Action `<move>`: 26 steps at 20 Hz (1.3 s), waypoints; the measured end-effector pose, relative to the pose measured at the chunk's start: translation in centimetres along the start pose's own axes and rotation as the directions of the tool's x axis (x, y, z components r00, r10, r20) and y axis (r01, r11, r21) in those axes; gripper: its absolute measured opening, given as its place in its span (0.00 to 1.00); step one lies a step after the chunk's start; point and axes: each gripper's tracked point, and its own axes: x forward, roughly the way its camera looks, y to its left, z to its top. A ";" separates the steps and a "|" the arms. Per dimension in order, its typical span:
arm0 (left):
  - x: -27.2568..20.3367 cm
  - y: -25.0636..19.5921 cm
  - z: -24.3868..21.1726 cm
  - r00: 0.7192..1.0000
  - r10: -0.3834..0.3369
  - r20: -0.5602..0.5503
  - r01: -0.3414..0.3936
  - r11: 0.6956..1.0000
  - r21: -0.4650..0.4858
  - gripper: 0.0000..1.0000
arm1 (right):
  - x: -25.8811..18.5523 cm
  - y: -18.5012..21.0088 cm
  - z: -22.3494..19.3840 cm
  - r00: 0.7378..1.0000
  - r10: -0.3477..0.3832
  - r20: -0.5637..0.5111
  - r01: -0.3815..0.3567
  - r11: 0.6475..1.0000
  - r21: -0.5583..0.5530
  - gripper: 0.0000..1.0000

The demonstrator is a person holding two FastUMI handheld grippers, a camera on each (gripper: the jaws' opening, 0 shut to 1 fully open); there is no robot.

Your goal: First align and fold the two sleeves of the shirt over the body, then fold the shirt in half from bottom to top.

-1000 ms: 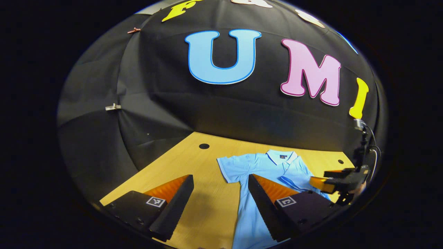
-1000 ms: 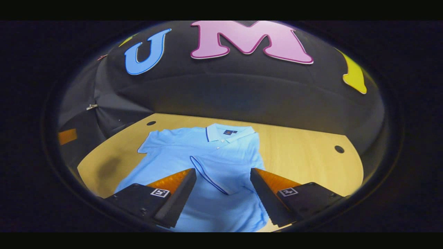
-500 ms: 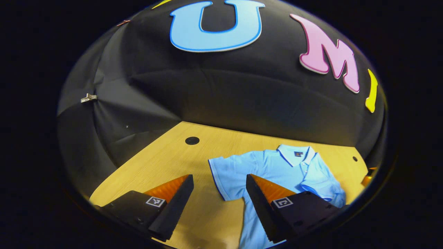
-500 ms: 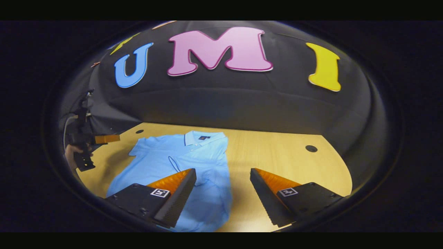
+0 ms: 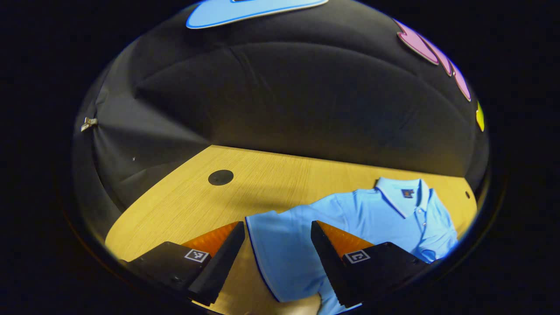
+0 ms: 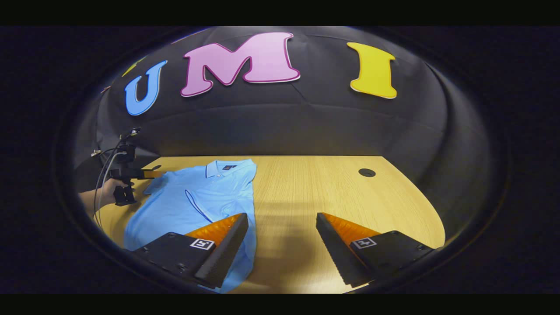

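Black cloth is forming the booth's wall behind a wooden table (image 6: 306, 192), which has round dark holes (image 5: 220, 177) near its far corners. Lying flat on that table is a light blue polo shirt (image 6: 192, 201), collar (image 5: 404, 197) toward the wall.

Seen from the left gripper view, the left gripper (image 5: 277, 251) is hovering with its 2 fingers spread apart, gripping nothing. The unfolded sleeve (image 5: 280, 249) is sitting directly between and just ahead of those fingers, its dark-trimmed hem running close to the left finger. The shirt body and collar are stretching away to the right of this claw.

Seen from the right gripper view, the right gripper (image 6: 282, 249) is likewise holding its 2 fingers wide apart and empty. Bare table is lying between them, while the shirt's side edge is sitting at its left finger. The other sleeve (image 6: 199, 205) is lying folded across the shirt's body, ahead and left of this claw. Farther left, a hand (image 6: 107, 190) is gripping the left gripper beside the shirt's far sleeve.
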 end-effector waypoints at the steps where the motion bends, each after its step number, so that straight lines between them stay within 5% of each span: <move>1: 0.6 -0.1 -0.4 1.000 0.003 -0.017 -0.003 1.000 -0.001 0.97 | 0.1 -0.1 0.0 1.000 0.000 0.000 0.000 1.000 -0.003 0.98; 4: 1.0 0.2 -0.8 0.999 0.000 -0.038 -0.002 0.999 -0.035 0.96 | 0.2 -0.1 0.2 1.000 0.010 0.004 -0.010 1.000 -0.004 0.98; 7: 1.1 -0.3 -0.8 0.998 -0.038 -0.047 0.037 0.999 -0.018 0.80 | 0.3 0.1 0.0 1.000 0.018 -0.005 -0.018 1.000 0.015 0.98; 9: 1.1 -1.3 -0.8 0.998 -0.049 -0.050 0.049 0.999 -0.004 0.41 | 0.6 0.2 -0.1 1.000 0.023 -0.006 -0.023 0.999 0.032 0.98; 10: 1.0 -1.6 -0.9 0.997 -0.058 -0.051 0.058 0.998 -0.002 0.44 | 0.6 0.2 -0.1 1.000 0.022 -0.006 -0.022 0.999 0.031 0.98; 11: 1.0 -1.9 -0.9 0.997 -0.057 -0.051 0.057 0.998 -0.007 0.23 | 0.7 0.2 -0.1 1.000 0.023 -0.005 -0.023 0.999 0.028 0.98; 12: 0.8 -2.2 -0.9 0.997 -0.062 -0.053 0.062 0.998 -0.006 0.13 | 0.8 0.2 -0.1 1.000 0.025 -0.002 -0.025 0.999 0.022 0.98; 15: 0.6 -2.4 -0.7 0.997 -0.059 -0.053 0.059 0.998 -0.001 0.02 | 0.6 0.1 -0.5 1.000 0.026 -0.005 -0.026 1.000 0.014 0.98; 19: -0.4 -2.7 1.1 1.000 -0.027 -0.009 0.027 0.999 0.032 0.06 | 0.3 -0.3 -0.8 1.000 0.018 -0.005 -0.018 0.999 0.028 0.98; 26: -4.7 -10.4 5.3 0.984 -0.172 0.050 0.170 0.985 0.041 0.06 | -0.9 -0.7 -1.3 1.000 0.006 -0.003 -0.006 0.999 0.038 0.98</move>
